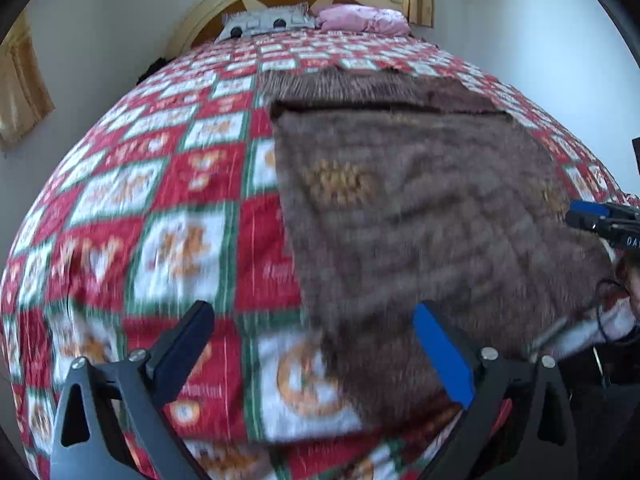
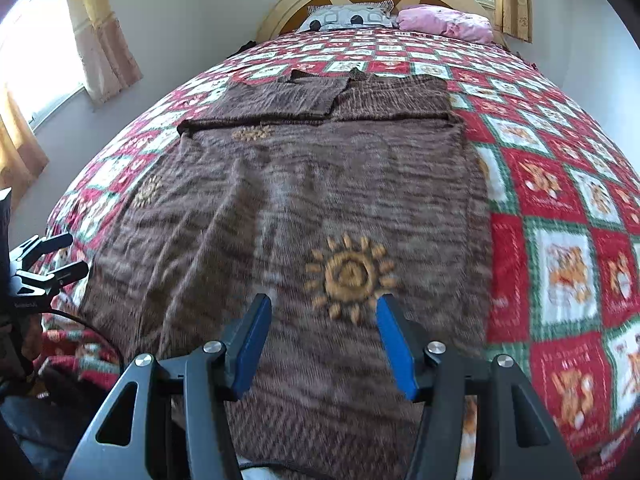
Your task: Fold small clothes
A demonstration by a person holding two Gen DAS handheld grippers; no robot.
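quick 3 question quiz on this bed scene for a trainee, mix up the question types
1. True or false: the right gripper is clamped on the brown sweater.
2. Multiple choice: what lies at the head of the bed next to the grey patterned pillow? A) a folded towel B) a pink pillow C) a basket
3. Fill in: the sweater lies spread on a red, green and white patchwork ____.

Key
1. False. Its jaws stand open above the knit with nothing between them; the left gripper is open too.
2. B, the pink pillow.
3. quilt
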